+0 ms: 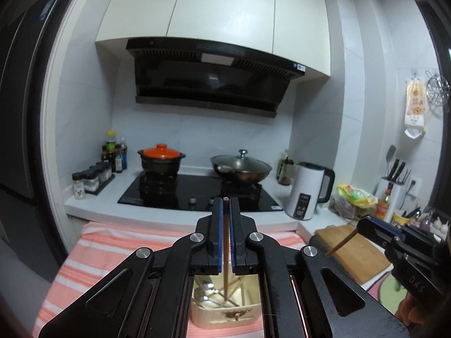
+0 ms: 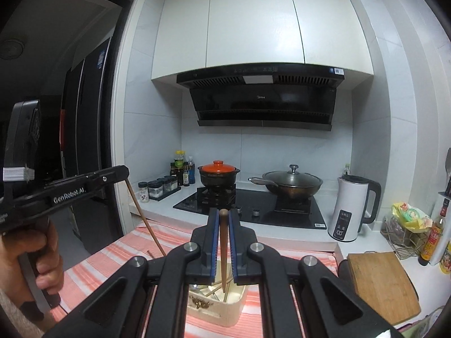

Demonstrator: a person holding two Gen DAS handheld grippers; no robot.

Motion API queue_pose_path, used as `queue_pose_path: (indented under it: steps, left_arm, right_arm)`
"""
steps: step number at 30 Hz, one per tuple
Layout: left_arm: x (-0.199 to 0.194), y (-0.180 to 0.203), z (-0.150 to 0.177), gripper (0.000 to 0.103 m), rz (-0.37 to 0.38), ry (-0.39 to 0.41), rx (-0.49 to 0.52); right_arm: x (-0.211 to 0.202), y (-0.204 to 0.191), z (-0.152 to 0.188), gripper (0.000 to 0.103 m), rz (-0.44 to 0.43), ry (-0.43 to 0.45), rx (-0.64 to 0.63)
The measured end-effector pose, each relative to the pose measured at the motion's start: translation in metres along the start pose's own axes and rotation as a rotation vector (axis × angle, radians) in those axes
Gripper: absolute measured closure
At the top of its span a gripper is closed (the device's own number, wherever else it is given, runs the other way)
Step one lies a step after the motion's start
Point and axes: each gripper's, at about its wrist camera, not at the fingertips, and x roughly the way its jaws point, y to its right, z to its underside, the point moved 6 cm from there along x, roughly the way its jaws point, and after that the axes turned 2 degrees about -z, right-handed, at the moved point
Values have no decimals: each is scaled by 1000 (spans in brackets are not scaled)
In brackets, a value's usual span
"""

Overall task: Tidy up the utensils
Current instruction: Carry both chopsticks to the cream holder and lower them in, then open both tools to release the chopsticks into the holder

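1. Left gripper (image 1: 225, 201) fingers (image 1: 216, 236) are clamped on one thin chopstick (image 1: 226, 242), which runs along the jaws with its tip poking out front and its tail hanging down over the box (image 1: 222, 317).
2. Right gripper (image 2: 223, 212) fingers (image 2: 214, 242) are clamped on a thicker dark stick (image 2: 224, 253), held the same way with its tail over the box.
3. Box sits on the striped cloth (image 1: 93, 256) below both grippers, with spoons (image 1: 201, 298) and loose chopsticks inside.
4. Person's hand (image 2: 26, 256) grips the left handle.
5. Cutting board (image 2: 383, 284) lies right of the cloth.
6. Further back: hob (image 2: 262, 211), orange-lid pot (image 2: 218, 173), lidded wok (image 2: 291, 181), white kettle (image 2: 352, 208).
7. Spice jars (image 1: 90, 177) and bottles (image 1: 115, 152) stand left of the hob.
8. Hood (image 1: 208, 76) and cabinets (image 1: 225, 5) hang above.
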Motion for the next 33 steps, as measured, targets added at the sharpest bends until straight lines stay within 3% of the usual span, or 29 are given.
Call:
queue_pose_path:
  steps: [7,15,16,17,19,20,23,28,31,33]
  left_arm:
    - [65,-19,47,101,-8,-184,-47]
    - [91,-25,83,99,-6,-328,-52]
    - [91,-26,84,88,-6,-335,-55]
    - [89,-26,84,66,-7,-339,-59]
    - [80,-30,80,36,-19,-326,-70]
    - [75,-33,76,28,-24,-314,-69]
    - [52,-38,69,9,-30,-299,-41]
    - [7,-42,82,1,-80,-315,86]
    - [-24,-39,116,0,-184,-339,157]
    - [-43,-35,143,0,-199,-359,174]
  right_arm:
    - [77,13,39,96,-25,-195,59]
    - [121,22,70,95,-53,-343,132]
    - [124,23,71,95,-57,-346,141]
    - [127,24,72,93,-62,-346,146]
    - [128,25,65,71,-71,-321,148]
    - [125,26,60,54,-70,-296,150]
    - [104,25,39,49,-63,-222,140]
    - [47,24,22,38,-26,-122,101]
    - [12,20,36,38,-8,-121,54]
    - [-12,18,57,37,14,-140,23]
